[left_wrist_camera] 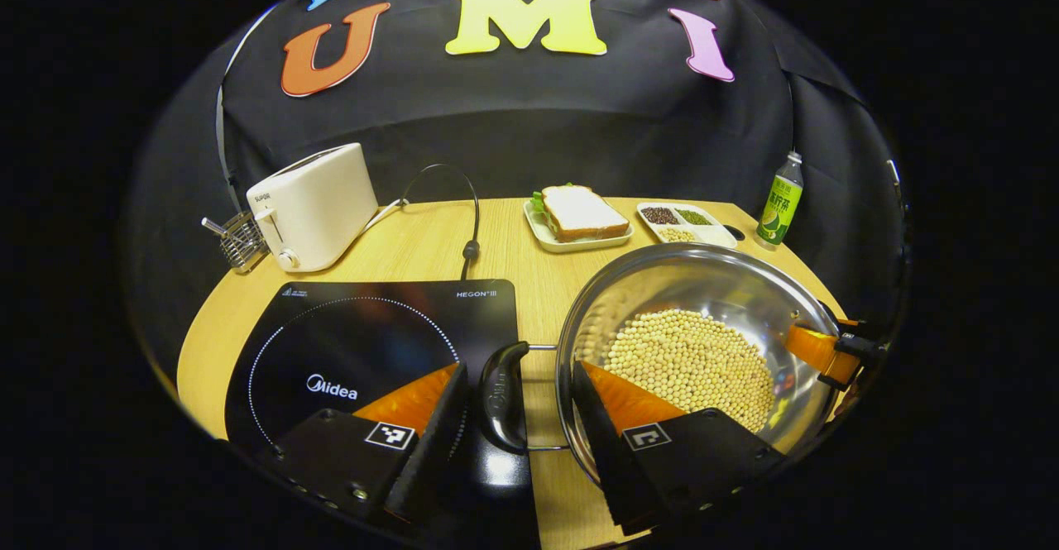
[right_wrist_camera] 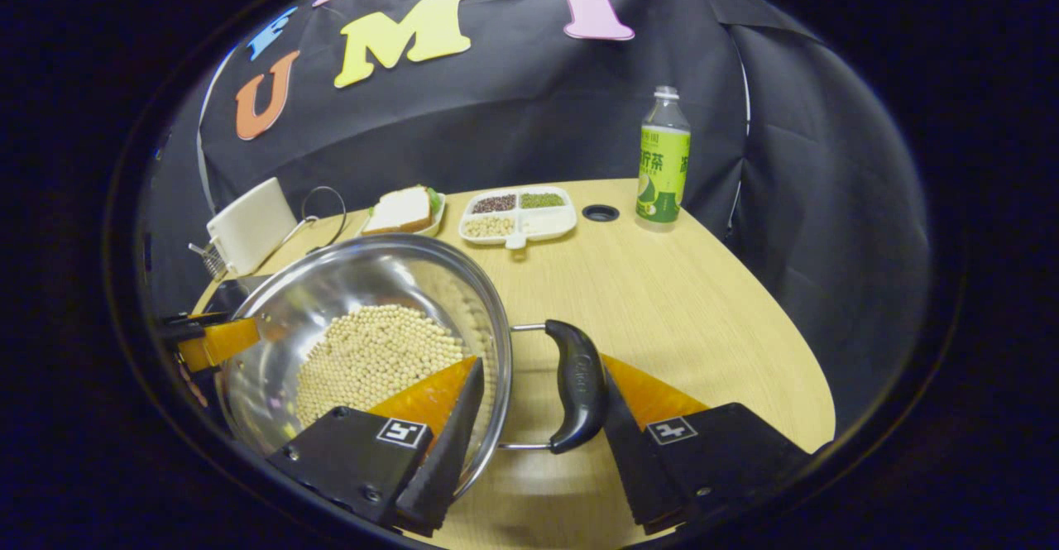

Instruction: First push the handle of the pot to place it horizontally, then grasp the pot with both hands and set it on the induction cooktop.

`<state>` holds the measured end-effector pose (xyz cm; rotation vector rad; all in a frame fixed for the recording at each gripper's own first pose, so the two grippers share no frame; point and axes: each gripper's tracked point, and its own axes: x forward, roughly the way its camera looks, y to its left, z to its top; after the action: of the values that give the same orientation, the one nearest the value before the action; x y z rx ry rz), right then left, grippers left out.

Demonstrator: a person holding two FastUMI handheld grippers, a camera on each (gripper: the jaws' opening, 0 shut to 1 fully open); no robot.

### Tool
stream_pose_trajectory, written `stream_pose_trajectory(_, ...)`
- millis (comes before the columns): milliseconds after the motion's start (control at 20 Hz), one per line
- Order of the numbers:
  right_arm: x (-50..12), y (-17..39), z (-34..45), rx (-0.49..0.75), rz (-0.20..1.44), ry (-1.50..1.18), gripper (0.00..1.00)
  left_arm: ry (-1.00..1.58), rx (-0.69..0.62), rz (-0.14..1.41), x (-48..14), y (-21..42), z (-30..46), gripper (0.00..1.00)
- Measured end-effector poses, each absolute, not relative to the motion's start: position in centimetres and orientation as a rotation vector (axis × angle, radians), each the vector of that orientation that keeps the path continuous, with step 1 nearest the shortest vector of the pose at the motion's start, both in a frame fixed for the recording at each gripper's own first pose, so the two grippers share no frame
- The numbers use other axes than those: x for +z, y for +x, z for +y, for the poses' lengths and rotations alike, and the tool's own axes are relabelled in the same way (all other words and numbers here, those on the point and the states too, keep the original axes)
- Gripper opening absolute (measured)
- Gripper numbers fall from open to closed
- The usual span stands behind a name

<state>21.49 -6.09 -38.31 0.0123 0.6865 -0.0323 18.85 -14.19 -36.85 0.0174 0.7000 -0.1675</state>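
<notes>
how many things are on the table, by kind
cookware: 1, the pot of beans
appliances: 2, the induction cooktop and the toaster
food dishes: 2, the sandwich plate and the divided tray
bottles: 1, the green bottle
wire baskets: 1
total: 7

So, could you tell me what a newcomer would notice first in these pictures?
Probably the steel pot, heaped with pale beans, sitting on the wooden table just right of the black induction cooktop. Each gripper straddles one of its black handles: the left gripper at the cooktop side, the right gripper at the opposite side, both open.
</notes>
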Motion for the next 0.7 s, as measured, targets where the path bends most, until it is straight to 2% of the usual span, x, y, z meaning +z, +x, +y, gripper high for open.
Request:
stream_pose_trajectory(50,-38.2,21.4,-6.1,-0.040,0.681,0.015,0.80,0.019,-0.167,0.699,-36.9,18.9,-14.2,0.75)
stream_pose_trajectory(150,-38.2,21.3,-6.2,-0.052,0.680,0.020,0.75,0.021,-0.169,0.691,-36.9,18.8,-14.3,0.74)
stream_pose_trajectory(200,-38.2,21.3,-6.1,-0.056,0.680,0.026,0.74,0.027,-0.172,0.684,-36.9,18.9,-14.4,0.69)
stream_pose_trajectory(250,-38.1,21.2,-6.2,-0.060,0.679,0.027,0.72,0.034,-0.175,0.684,-36.9,18.9,-14.5,0.57)
stream_pose_trajectory(300,-38.1,21.0,-6.3,-0.066,0.680,0.027,0.73,0.031,-0.179,0.687,-36.9,18.9,-14.4,0.72)
stream_pose_trajectory(350,-38.1,20.9,-6.3,-0.071,0.683,0.026,0.70,0.025,-0.183,0.700,-37.0,18.8,-14.4,0.63)
stream_pose_trajectory(650,-37.1,19.1,-6.3,-0.084,0.668,0.020,0.69,0.023,-0.181,0.704,-36.2,16.8,-14.2,0.57)
stream_pose_trajectory(700,-36.9,18.5,-6.2,-0.084,0.666,0.028,0.68,0.024,-0.177,0.697,-35.9,16.3,-14.0,0.48)
